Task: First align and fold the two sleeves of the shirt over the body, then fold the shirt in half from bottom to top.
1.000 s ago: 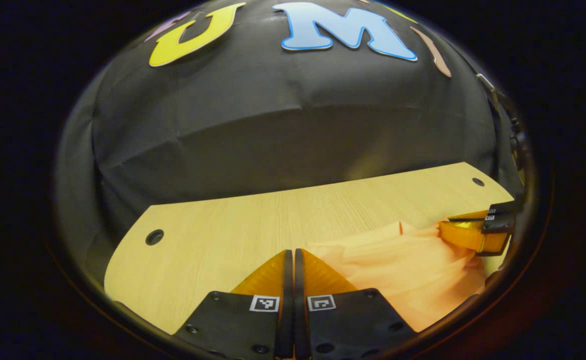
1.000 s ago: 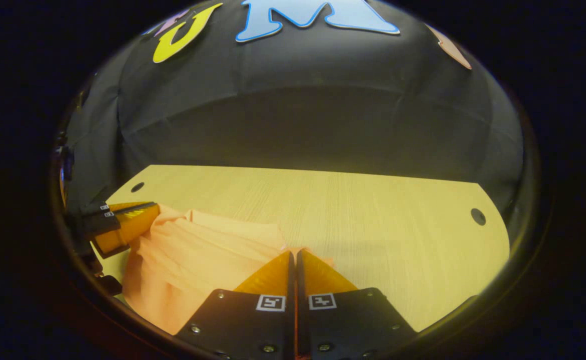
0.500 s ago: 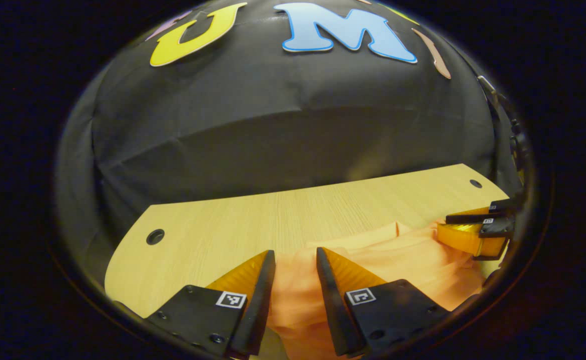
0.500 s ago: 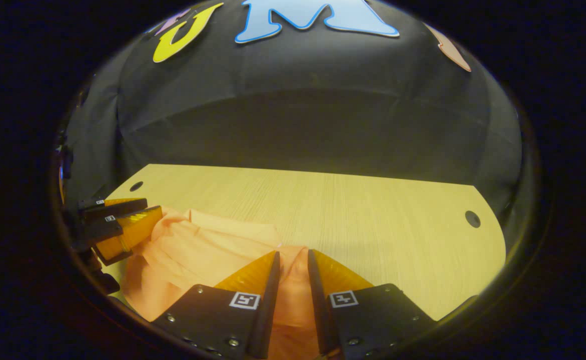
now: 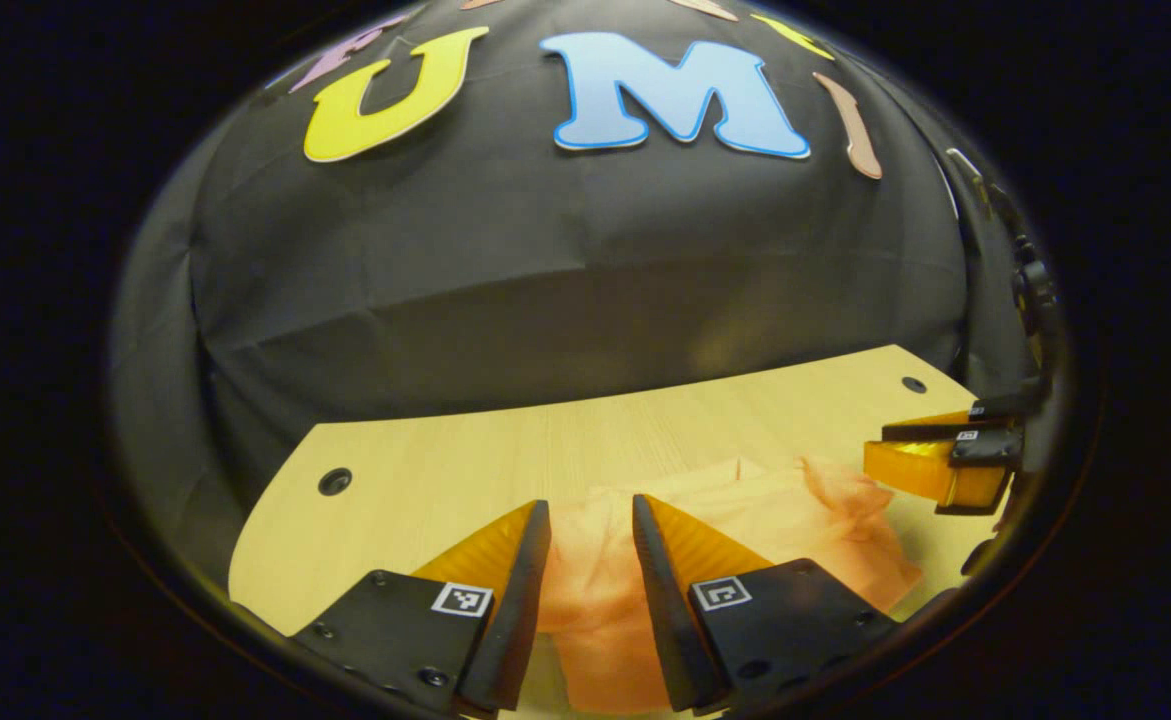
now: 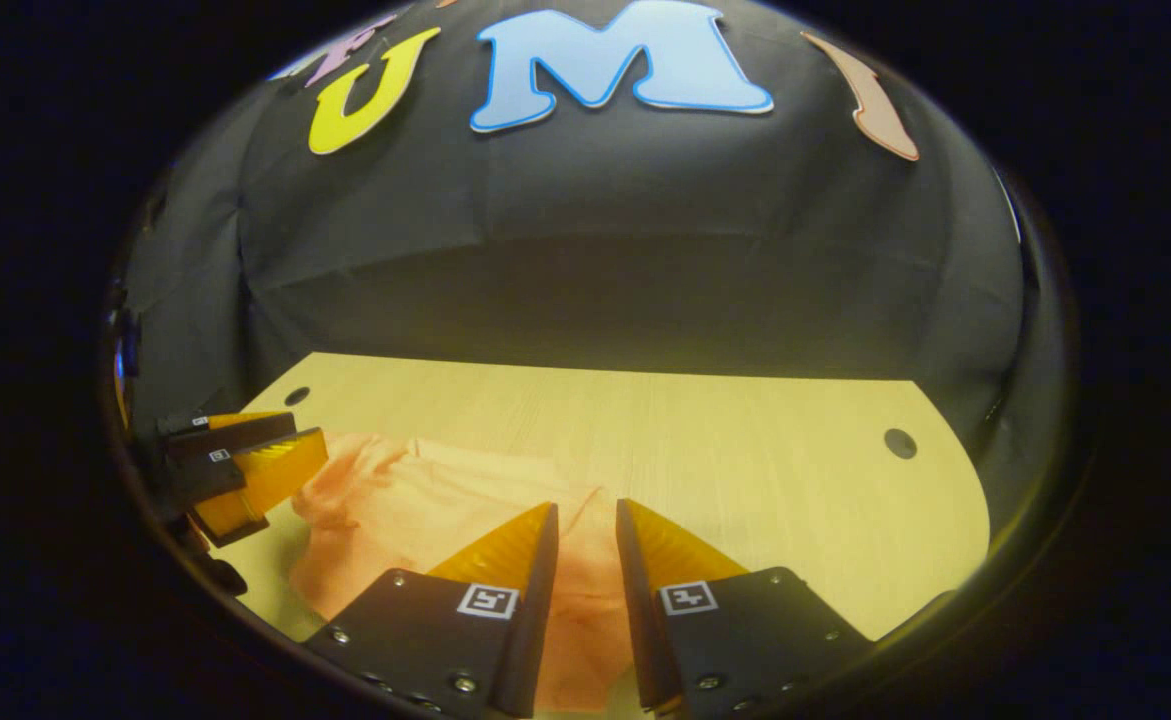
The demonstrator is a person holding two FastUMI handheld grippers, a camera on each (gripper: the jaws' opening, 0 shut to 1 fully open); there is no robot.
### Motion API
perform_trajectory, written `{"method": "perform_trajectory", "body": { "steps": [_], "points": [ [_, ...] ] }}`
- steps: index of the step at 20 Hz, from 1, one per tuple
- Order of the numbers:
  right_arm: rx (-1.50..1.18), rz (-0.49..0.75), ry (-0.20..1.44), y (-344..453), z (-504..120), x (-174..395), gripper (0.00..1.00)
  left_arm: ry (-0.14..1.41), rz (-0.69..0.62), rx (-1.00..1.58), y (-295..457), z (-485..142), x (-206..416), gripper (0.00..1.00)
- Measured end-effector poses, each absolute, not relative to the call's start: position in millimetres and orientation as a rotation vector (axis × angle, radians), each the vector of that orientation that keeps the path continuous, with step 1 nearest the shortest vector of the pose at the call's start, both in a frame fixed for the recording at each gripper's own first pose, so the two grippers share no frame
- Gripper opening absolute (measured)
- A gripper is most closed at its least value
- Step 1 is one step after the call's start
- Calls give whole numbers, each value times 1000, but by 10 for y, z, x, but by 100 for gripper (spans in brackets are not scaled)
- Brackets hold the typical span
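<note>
A peach-orange shirt [image 5: 765,500] lies in a folded, slightly rumpled heap on the light wooden table [image 5: 505,460]. In the left gripper view my left gripper [image 5: 590,505] stands open just above the shirt's near left part, with cloth showing in the gap and neither finger touching it. The right gripper [image 5: 877,447] hangs at the far right beside the shirt's edge. In the right gripper view my right gripper [image 6: 586,506] is open over the shirt [image 6: 415,510], whose right edge shows between the fingers. The left gripper [image 6: 310,438] sits at the shirt's far left corner.
The table [image 6: 765,460] runs back to the black cloth wall. Round holes mark its corners [image 5: 334,481] [image 5: 912,384] [image 6: 899,442] [image 6: 296,396]. Bare wood lies left of the shirt in the left gripper view and right of it in the right gripper view.
Both grippers were shut on the shirt a second ago; they opened and let it go. Since then both have drawn back a little, and the shirt has settled flatter on the table.
</note>
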State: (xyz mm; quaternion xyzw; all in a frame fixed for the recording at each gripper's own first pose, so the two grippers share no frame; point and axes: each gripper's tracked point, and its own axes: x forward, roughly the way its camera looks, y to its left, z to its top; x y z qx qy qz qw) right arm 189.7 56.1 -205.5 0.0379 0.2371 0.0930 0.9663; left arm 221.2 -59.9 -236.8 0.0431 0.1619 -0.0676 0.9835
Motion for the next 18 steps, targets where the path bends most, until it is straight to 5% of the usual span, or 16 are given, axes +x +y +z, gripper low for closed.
{"method": "perform_trajectory", "body": {
  "steps": [11,13,16,18],
  "points": [
    [40,221,416,619,-1500,526,37,251,-159,83,-688,-1648,722,63],
    [68,224,400,630,-1405,270,37,245,-167,82,-694,-1575,389,53],
    [95,214,380,647,-1310,-59,37,241,-173,88,-728,-1572,-5,53],
    [119,216,377,681,-1281,-286,37,241,-187,90,-778,-1573,-279,63]
  ]
}}
